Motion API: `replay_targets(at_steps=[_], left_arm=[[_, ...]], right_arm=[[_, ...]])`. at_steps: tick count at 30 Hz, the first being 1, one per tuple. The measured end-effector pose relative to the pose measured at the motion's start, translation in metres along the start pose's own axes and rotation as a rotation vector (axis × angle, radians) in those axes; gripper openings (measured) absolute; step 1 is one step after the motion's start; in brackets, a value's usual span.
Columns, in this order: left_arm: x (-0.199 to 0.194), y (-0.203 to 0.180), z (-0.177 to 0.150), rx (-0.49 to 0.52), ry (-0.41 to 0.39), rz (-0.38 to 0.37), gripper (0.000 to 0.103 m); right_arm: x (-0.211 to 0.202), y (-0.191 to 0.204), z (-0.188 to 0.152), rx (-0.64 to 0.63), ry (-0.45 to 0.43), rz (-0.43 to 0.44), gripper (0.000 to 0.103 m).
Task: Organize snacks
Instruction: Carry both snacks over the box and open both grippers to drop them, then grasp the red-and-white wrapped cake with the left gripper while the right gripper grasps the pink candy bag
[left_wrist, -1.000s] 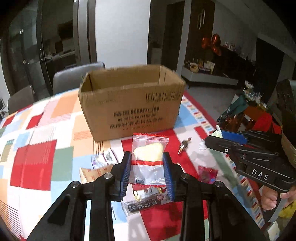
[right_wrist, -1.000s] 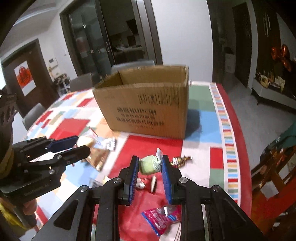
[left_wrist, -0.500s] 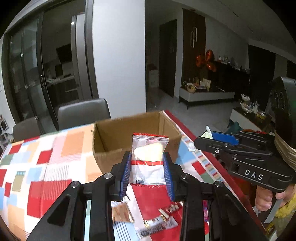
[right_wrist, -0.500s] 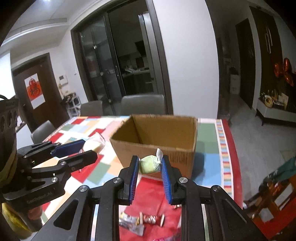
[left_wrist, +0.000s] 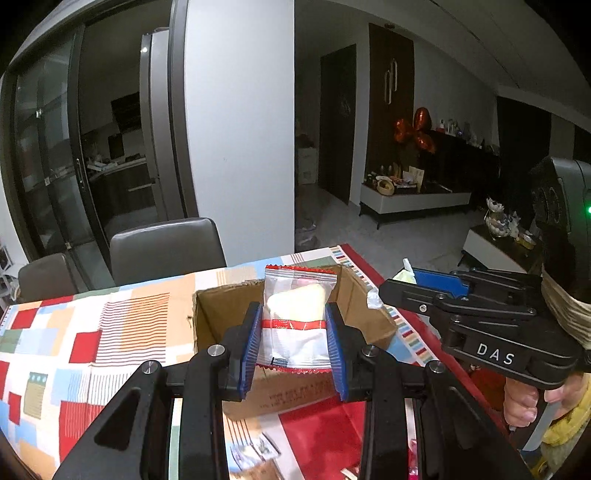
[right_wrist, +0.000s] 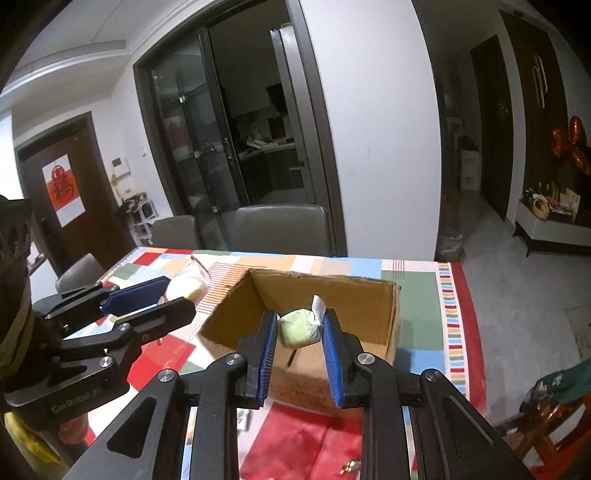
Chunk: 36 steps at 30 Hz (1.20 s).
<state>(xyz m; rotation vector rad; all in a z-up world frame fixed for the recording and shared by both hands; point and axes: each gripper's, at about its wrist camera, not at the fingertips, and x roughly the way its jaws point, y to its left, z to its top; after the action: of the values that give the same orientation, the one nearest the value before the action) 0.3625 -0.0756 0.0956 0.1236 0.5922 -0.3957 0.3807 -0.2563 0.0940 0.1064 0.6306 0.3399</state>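
Observation:
An open cardboard box (left_wrist: 221, 317) (right_wrist: 354, 299) stands on the patchwork tablecloth. My left gripper (left_wrist: 293, 345) is shut on a clear-and-red packet with a pale cake inside (left_wrist: 297, 317), held above the box's near edge. My right gripper (right_wrist: 300, 349) is shut on a small green wrapped snack (right_wrist: 300, 326), held above the box's near wall. Each gripper shows in the other's view: the right one (left_wrist: 436, 291) beside the box, the left one (right_wrist: 144, 302) left of the box with its packet (right_wrist: 188, 282).
Loose snack packets (left_wrist: 255, 452) (right_wrist: 349, 467) lie on the tablecloth (left_wrist: 92, 332) in front of the box. Grey chairs (left_wrist: 166, 247) (right_wrist: 284, 229) stand behind the table. The table's right edge has a striped border (right_wrist: 452, 306).
Both grippers have risen from the table with their snacks and moved forward over the box. The box interior now shows from above.

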Motion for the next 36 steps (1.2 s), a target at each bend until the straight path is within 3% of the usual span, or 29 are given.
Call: replay_targets(at_steps=[7,10,13,24,36], left_arm=[[0.039,0.008,0.009,0.004,0.038,0.007,0.033],[0.054,0.007,0.012,0.004,0.051,0.025,0.038],[0.062,0.006,0.011,0.023,0.049,0.046,0.058],[0.008,-0.016,-0.023,0.085,-0.028,0.038,0.058],[-0.035,-0.044,-0.067,0.188,-0.042,-0.048,0.058]], right_arm=[[0.031,-0.015,0.011,0.026,0.041,-0.035,0.026],[0.039,-0.018,0.011,0.029,0.055,-0.055,0.027],[0.041,-0.021,0.011,0.049,0.069,-0.118,0.054],[-0.010,-0.013,-0.019,0.103,0.034,-0.174,0.054],[-0.055,-0.012,-0.077,0.233,0.072,-0.203,0.057]])
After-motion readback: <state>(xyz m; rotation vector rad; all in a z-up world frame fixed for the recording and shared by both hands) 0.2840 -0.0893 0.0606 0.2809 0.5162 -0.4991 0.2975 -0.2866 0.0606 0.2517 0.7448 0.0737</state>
